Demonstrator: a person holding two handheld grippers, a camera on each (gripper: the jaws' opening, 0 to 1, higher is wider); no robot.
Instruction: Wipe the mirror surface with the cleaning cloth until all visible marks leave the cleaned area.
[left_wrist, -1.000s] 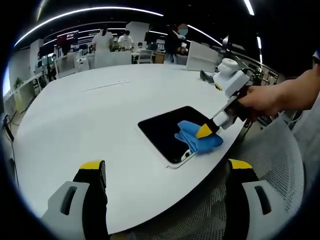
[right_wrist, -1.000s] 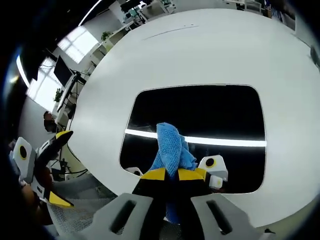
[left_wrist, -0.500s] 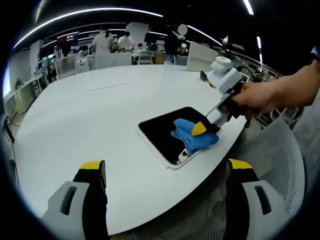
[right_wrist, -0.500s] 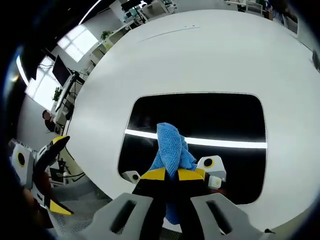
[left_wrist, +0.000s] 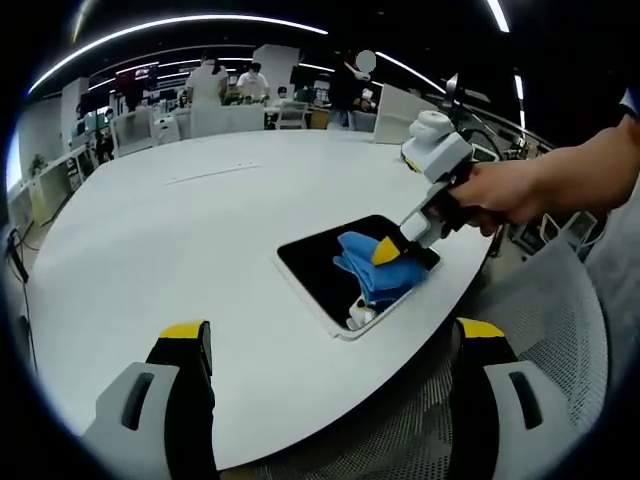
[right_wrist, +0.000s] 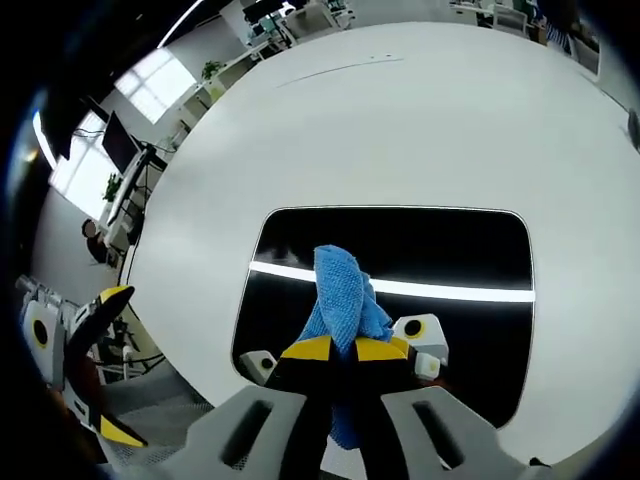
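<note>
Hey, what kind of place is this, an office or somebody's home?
Most likely an open-plan office: people stand among desks at the back, long ceiling strip lights run overhead, and the mirror lies on a big white table.

"What was hidden?"
"The blue woven cleaning cloth (right_wrist: 344, 298) ran down between the right gripper (right_wrist: 334, 349)'s yellow tips, its lower end out of sight, and covered part of the dark rounded mirror (right_wrist: 440, 255)."
"And the marks?"
"Too small to tell."
</note>
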